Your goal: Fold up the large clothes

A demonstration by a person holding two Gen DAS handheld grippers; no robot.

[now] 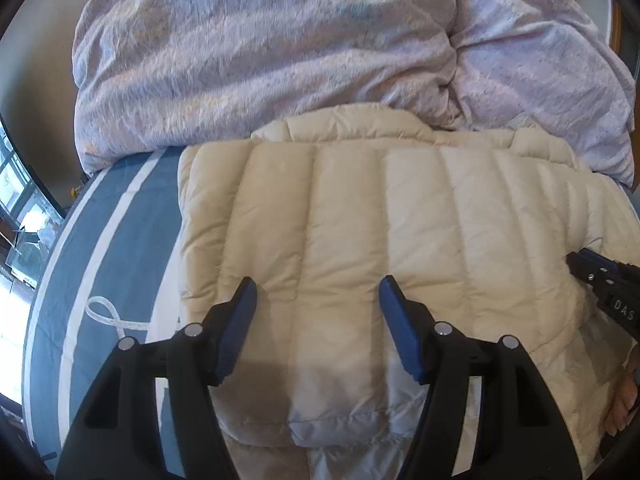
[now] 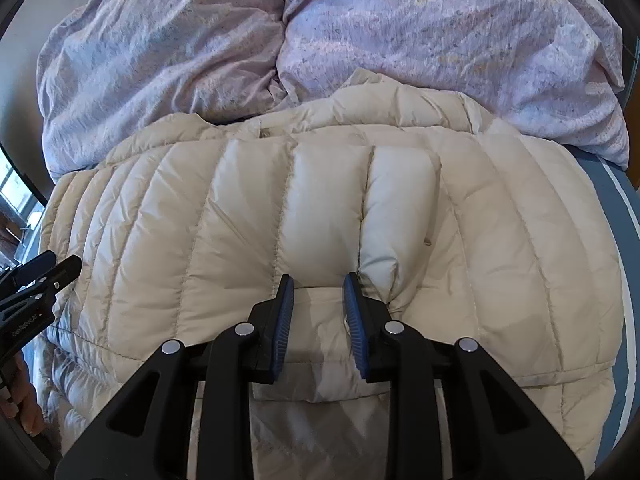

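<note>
Two grippers over the cream puffer jacket: left gripper fingers wide, right gripper fingers pinching its edge.

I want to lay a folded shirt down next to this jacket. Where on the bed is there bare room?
The blue striped sheet is bare left of the cream puffer jacket, apart from a white cord loop. A narrow strip shows on the jacket's right. Behind it is crowded: the lilac duvet is heaped against the jacket.
</note>
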